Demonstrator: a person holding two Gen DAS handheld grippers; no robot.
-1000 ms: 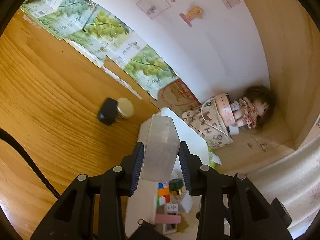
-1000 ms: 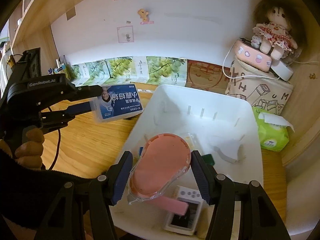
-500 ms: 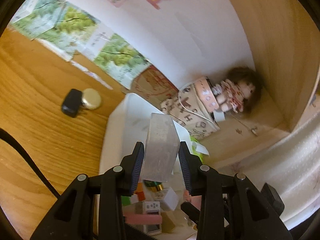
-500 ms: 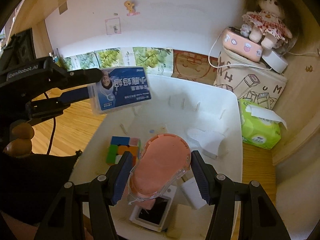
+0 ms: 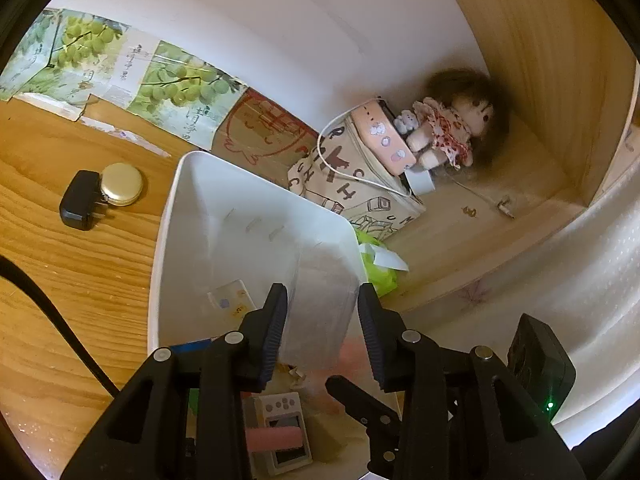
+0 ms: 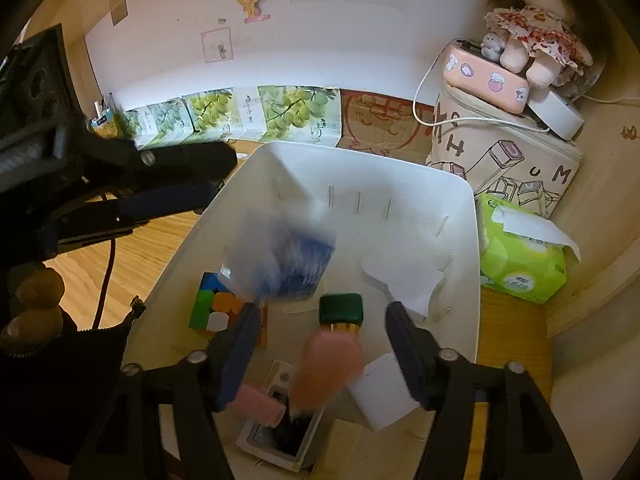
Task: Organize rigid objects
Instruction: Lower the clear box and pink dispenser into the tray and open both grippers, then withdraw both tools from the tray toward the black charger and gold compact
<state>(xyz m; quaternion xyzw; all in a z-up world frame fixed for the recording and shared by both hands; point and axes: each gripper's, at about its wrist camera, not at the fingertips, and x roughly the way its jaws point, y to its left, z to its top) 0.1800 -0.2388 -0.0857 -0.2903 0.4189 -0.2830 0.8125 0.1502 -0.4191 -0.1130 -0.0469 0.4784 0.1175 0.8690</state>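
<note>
White bin [image 6: 460, 200] on the tabletop [image 5: 80, 264] lies below both sets of jaws; the right gripper [image 6: 320, 348] has its jaws spread, with a blurred pink case [image 6: 326, 364] between them, apart from both, over the bin; the left gripper [image 5: 322, 328] also has spread jaws, a blurred clear box [image 5: 320, 300] between them; ahead of the right jaws sit a green-capped bottle [image 6: 341, 312] and a puzzle cube [image 6: 214, 310]; beyond the bin, a black plug [image 5: 80, 200] and a doll [image 6: 536, 20].
</note>
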